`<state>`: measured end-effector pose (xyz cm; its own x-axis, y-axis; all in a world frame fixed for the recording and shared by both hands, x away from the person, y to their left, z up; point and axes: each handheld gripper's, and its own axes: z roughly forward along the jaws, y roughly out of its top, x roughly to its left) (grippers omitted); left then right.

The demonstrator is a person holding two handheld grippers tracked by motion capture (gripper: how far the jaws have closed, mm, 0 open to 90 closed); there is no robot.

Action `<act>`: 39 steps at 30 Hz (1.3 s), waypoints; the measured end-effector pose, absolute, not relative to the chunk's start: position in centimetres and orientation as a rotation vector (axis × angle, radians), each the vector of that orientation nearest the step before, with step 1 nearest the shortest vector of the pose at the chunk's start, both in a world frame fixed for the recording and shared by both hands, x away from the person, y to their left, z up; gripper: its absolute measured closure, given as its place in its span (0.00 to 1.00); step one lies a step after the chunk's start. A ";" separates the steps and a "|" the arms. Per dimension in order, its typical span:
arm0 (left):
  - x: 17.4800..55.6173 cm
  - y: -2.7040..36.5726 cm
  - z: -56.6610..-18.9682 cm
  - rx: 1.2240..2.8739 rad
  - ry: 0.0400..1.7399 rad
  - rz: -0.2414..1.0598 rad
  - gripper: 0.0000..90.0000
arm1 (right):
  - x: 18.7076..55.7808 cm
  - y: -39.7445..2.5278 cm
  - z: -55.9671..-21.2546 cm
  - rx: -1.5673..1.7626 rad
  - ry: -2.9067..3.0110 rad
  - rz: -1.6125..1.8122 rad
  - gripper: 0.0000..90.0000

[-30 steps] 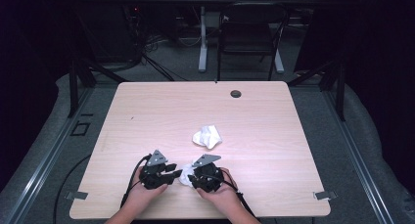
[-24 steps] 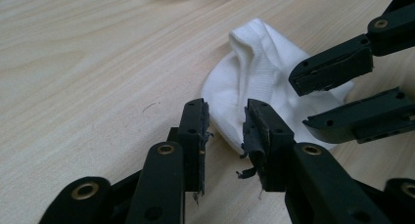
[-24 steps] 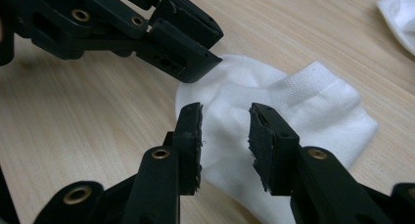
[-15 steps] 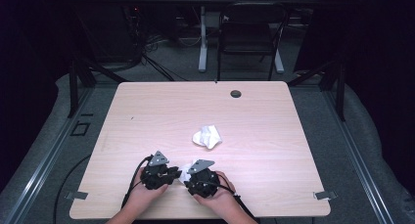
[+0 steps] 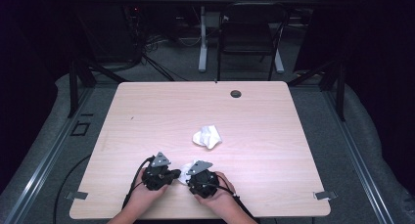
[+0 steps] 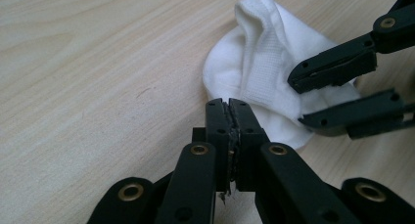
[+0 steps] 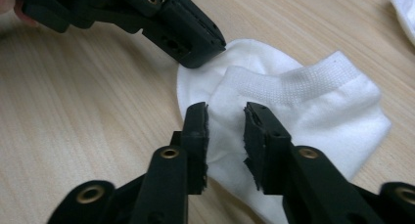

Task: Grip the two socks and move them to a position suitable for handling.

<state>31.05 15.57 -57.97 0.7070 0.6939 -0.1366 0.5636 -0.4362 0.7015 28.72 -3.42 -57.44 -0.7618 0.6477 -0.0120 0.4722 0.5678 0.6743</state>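
Hiding between grippers: sock [image 5: 183, 173] | left gripper [image 6: 228, 117] pinched | right gripper [image 7: 226, 117] parted

Table [image 5: 147, 111]: light wood-grain top, rounded corners, lit brightly from above; a round dark grommet [image 5: 236, 93] sits near its far edge, right of centre. Metal brackets [image 5: 323, 195] project at the near left and near right corners.

Floor [image 5: 337, 150]: grey carpet, with a pale metal rail [image 5: 44, 160] running along each side of the table.

Beyond the far edge: a dark chair [image 5: 249, 38], the white leg [image 5: 201, 38] of a second table, and loose black cables [image 5: 156, 62] on the floor.

Surroundings: black drapes [image 5: 372, 62] at left and right; the room is dim past the table.
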 end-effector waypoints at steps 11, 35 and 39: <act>31.1 15.6 -57.9 2.156 0.951 0.223 1.00 | 29.2 -4.0 -57.2 0.973 2.559 1.016 0.98; 31.3 17.1 -55.0 2.116 0.984 0.215 1.00 | 30.1 -8.9 -53.1 1.157 2.501 1.206 0.98; 31.0 17.7 -54.8 2.115 0.976 0.228 1.00 | 29.7 -9.9 -53.2 1.178 2.501 1.189 0.98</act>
